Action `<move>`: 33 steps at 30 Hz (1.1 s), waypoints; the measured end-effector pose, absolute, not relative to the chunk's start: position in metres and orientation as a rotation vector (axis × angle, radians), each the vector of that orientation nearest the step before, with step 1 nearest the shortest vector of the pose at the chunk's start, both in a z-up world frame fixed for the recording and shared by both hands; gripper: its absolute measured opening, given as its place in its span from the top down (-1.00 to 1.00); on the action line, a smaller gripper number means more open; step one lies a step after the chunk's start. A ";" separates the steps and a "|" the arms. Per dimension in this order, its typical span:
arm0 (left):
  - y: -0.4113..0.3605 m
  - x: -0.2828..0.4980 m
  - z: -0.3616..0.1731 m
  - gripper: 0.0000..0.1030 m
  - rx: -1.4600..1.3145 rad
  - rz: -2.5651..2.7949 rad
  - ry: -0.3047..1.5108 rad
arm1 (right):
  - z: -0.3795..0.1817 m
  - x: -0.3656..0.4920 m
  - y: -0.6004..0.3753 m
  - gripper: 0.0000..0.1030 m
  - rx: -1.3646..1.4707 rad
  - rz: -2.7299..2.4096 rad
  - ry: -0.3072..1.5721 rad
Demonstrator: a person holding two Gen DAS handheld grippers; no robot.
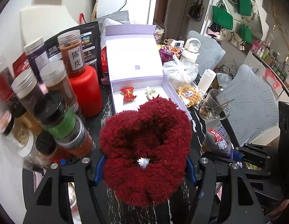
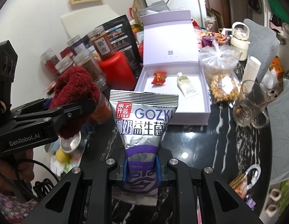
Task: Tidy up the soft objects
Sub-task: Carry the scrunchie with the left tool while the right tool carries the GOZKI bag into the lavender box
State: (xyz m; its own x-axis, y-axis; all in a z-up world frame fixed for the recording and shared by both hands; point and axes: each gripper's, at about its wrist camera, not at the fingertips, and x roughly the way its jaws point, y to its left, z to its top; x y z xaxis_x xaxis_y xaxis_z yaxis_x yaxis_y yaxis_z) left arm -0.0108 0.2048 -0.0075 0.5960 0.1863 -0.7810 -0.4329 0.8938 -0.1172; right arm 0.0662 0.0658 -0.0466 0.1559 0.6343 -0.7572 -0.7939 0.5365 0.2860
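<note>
— What did you see from the left wrist camera?

— The left gripper [image 1: 144,168] was clamped on a dark red fluffy scrunchie [image 1: 146,149]; both blue pads [image 1: 100,169] pressed into its sides. The ring was held above the black marble table [image 1: 105,115], and its hole faced the camera, tilted a little up. Its longer side ran away from the fingers, toward the open white box [image 1: 137,71]. In the box lay a red candy wrapper [image 1: 128,93] and a small pale tube [image 1: 150,92], apart from each other. Jars with metal lids [image 1: 24,83] stood at the left, beside a red bottle [image 1: 86,91].

— And from the right wrist camera?

— The right gripper [image 2: 141,169] was closed tight on a silver and purple snack bag [image 2: 142,119], pinching its lower part narrow. The bag stood upright along the fingers, its long axis pointing to the box [image 2: 172,102], with the crimped top edge farthest away. The bag was in the air, over the table [image 2: 191,140]. The other gripper [image 2: 51,112] was at the left with the scrunchie [image 2: 75,93]. A glass mug [image 2: 250,102] stood at the right of the box.
</note>
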 end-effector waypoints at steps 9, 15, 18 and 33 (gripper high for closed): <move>0.230 0.026 -0.010 -0.28 -0.294 0.334 0.852 | -0.045 0.098 0.089 0.58 -0.201 1.002 0.956; 0.249 0.048 -0.015 -0.28 -0.304 0.328 0.851 | -0.045 0.121 0.107 0.58 -0.213 0.988 0.944; 0.258 0.058 -0.018 -0.28 -0.307 0.331 0.853 | -0.047 0.134 0.115 0.58 -0.204 0.978 0.949; 0.310 0.109 -0.053 -0.28 -0.349 0.360 0.883 | -0.059 0.192 0.161 0.58 -0.220 0.933 0.921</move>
State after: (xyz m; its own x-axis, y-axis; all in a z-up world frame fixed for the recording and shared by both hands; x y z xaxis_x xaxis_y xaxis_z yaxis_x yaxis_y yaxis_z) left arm 0.1090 0.3104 -0.0535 0.5832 0.1600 -0.7964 -0.4427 0.8847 -0.1464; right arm 0.1923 0.1613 -0.0592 0.2603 0.5945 -0.7608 -0.7686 0.6045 0.2094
